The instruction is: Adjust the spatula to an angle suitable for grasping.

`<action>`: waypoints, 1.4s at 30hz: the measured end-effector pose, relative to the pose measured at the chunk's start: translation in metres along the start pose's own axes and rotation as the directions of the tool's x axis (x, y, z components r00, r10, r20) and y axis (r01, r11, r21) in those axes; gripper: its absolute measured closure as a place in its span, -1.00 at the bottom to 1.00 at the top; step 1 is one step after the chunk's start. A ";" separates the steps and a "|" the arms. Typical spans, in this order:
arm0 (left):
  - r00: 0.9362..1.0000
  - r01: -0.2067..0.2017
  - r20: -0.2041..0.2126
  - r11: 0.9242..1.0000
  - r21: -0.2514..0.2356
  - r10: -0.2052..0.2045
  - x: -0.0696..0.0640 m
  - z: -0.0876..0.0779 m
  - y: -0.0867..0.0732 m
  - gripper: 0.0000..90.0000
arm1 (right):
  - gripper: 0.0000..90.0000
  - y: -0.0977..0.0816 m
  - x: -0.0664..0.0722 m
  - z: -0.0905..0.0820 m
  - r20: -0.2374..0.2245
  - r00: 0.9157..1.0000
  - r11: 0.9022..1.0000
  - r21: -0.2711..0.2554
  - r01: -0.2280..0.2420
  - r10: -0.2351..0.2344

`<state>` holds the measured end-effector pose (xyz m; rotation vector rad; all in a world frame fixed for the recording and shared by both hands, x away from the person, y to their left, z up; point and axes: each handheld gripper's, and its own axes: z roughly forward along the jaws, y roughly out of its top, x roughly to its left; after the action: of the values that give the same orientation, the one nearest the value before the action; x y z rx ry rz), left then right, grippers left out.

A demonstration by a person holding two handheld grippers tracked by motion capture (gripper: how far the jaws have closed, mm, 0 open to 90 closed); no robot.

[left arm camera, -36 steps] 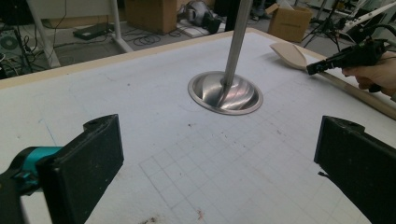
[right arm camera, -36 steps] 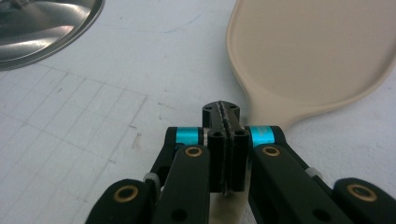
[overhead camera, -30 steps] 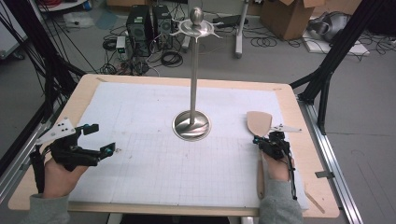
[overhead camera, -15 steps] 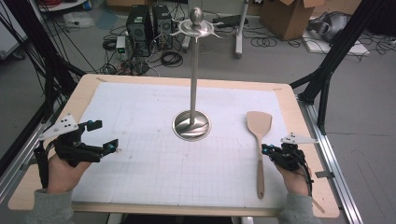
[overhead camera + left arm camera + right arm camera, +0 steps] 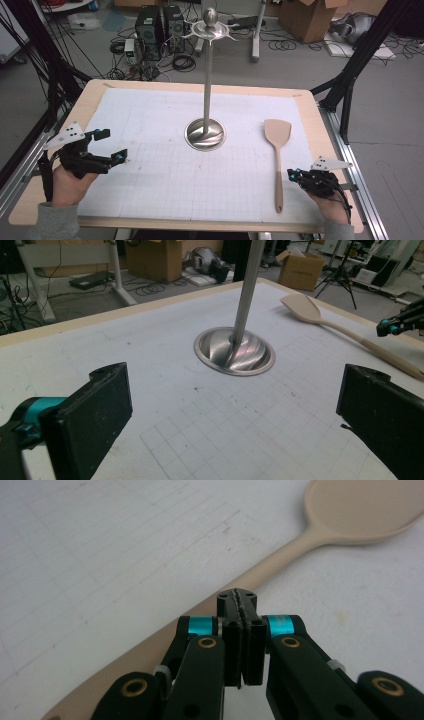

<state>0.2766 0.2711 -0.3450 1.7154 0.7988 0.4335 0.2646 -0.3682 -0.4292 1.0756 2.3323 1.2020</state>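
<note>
Across the middle of the high view you have the table with its white grid mat, and the tall metal stand planted at centre, its hooked crown up at the top edge of the frame. Right of the stand's base lies the wooden spatula, flat on the mat, blade toward the far side, handle running down toward the lower right of the frame.

Lower left of the high view: your left gripper, jaws wide apart, holding nothing, aimed at the stand's base; the left gripper view confirms the gap, with stand and spatula beyond it.

Lower right: your right gripper, just beside the spatula handle, near its end. In the right gripper view the jaws are pressed together on nothing, and the handle runs diagonally under and past the tips; whether tips touch wood I cannot tell.

Step in hand, as I judge it: approach to grasp the spatula, pick-up not yet done. Next move calls for you to spread the right jaws, straddle the handle across its narrow width, then clamp. Likely goal is a hook on the stand's crown, so grip low on the handle, leaving the end hole free.
</note>
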 end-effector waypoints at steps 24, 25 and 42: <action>1.000 0.008 -0.011 1.000 0.000 -0.008 0.001 -0.002 -0.002 -0.96 | 1.00 -0.008 0.011 0.015 -0.126 0.990 0.994 0.086 0.067 -0.056; 1.000 0.007 -0.012 1.000 0.001 -0.007 0.001 -0.003 -0.002 -0.96 | 1.00 -0.007 0.012 0.015 -0.127 0.990 0.994 0.085 0.069 -0.058; 1.000 0.008 -0.024 1.000 0.003 -0.008 0.002 -0.006 -0.003 -0.96 | 1.00 0.005 0.022 0.029 -0.146 0.985 0.991 0.083 0.108 -0.095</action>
<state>0.2727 0.2770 -0.3465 1.7122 0.8239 0.4488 0.2683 -0.3333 -0.4416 0.9139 2.5386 1.1804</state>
